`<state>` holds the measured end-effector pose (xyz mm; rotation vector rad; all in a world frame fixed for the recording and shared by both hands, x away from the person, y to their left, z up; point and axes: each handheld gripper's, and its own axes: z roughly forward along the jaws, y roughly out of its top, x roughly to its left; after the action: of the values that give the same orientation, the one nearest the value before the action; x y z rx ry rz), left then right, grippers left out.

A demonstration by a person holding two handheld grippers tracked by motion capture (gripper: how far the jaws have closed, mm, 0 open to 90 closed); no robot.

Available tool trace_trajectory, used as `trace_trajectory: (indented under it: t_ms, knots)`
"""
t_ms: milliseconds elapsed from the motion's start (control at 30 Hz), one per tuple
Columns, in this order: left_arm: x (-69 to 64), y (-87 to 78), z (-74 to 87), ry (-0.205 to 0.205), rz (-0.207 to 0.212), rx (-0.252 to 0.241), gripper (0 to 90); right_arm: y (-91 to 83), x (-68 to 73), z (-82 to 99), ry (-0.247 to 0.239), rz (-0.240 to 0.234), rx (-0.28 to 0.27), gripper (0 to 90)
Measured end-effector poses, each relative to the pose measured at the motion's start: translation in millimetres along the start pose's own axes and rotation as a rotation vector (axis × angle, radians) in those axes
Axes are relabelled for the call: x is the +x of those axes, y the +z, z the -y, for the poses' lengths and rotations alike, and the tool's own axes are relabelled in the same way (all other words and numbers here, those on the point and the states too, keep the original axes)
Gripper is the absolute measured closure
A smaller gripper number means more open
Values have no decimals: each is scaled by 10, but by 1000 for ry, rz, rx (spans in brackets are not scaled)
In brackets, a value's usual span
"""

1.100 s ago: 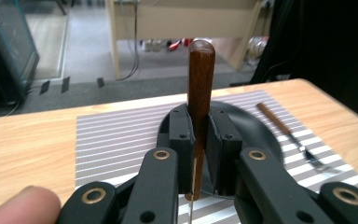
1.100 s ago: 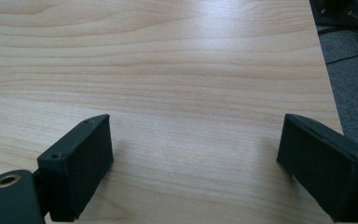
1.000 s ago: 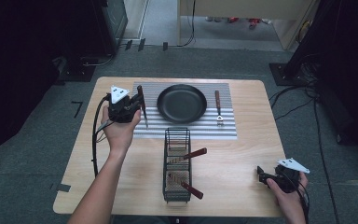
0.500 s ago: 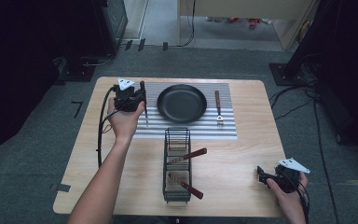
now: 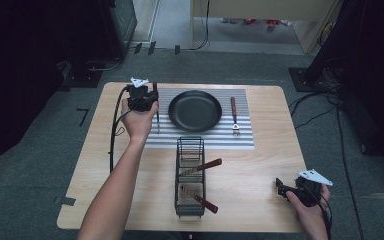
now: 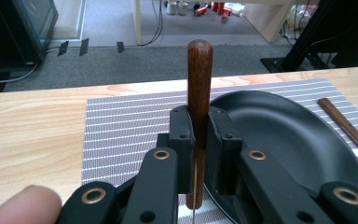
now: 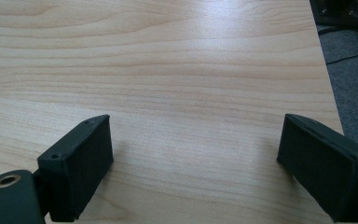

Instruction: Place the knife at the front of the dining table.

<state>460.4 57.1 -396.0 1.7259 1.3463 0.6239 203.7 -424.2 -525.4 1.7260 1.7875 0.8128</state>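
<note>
My left gripper (image 5: 151, 96) is shut on the brown wooden handle of a utensil (image 5: 156, 111) and holds it over the left edge of the striped placemat (image 5: 200, 139), just left of the black plate (image 5: 195, 110). In the left gripper view the jaws (image 6: 199, 126) clamp the handle (image 6: 199, 79), which points away; a thin metal part (image 6: 195, 196) runs back below them. My right gripper (image 5: 281, 186) rests low at the table's near right corner, its jaws wide open (image 7: 196, 140) over bare wood with nothing between them.
A black wire basket (image 5: 190, 175) stands at the table's near centre with two wooden-handled utensils (image 5: 206, 165) in it. Another wooden-handled utensil (image 5: 234, 115) lies on the mat right of the plate, also seen from the left gripper (image 6: 345, 126). The table's far edge borders grey floor.
My left hand has carried the utensil away from me and slightly right, onto the mat's left edge beside the plate. The right hand has stayed still.
</note>
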Motion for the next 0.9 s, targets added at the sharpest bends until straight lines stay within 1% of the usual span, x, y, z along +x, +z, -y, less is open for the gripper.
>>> trace_trajectory:
  t_ms: [33,167,233,333,367,433,467,533,567,633,700,767,800,867,900]
  knots:
    - [0,0,0,0,0,0,825,0,0,0,0,0,0,97]
    - [-12,109,-30,7,-6,17,826,1,-2,0,-1,-1,-1,97]
    - [-4,201,-49,-2,-6,30,825,0,-2,0,1,-2,-1,97]
    - [18,249,-53,-14,-7,32,825,0,-4,0,0,-3,-2,97]
    - [58,313,-51,-37,-4,32,825,0,-4,0,0,-3,-2,97]
    - [75,334,-49,-44,-5,33,825,0,-4,0,0,-3,-2,97]
    - [94,367,-45,-59,-2,33,825,0,-4,0,0,-3,-2,97]
    - [160,465,-47,-93,8,50,826,2,-1,-1,-8,-1,1,97]
    - [160,465,-47,-93,8,50,826,2,-1,-1,-8,-1,1,97]
    - [202,534,-56,-110,16,67,826,3,-2,-1,-9,-1,1,97]
    - [251,629,-61,-141,20,94,826,3,-1,-1,-9,-1,1,97]
    - [283,698,-62,-165,12,110,825,3,-1,-1,-9,-1,1,97]
    - [293,720,-62,-172,10,117,825,3,-1,-1,-9,-1,1,97]
    - [328,766,-79,-187,4,147,825,3,-1,-1,-9,-1,1,97]
    - [328,766,-79,-187,4,147,825,3,-1,-1,-9,-1,1,97]
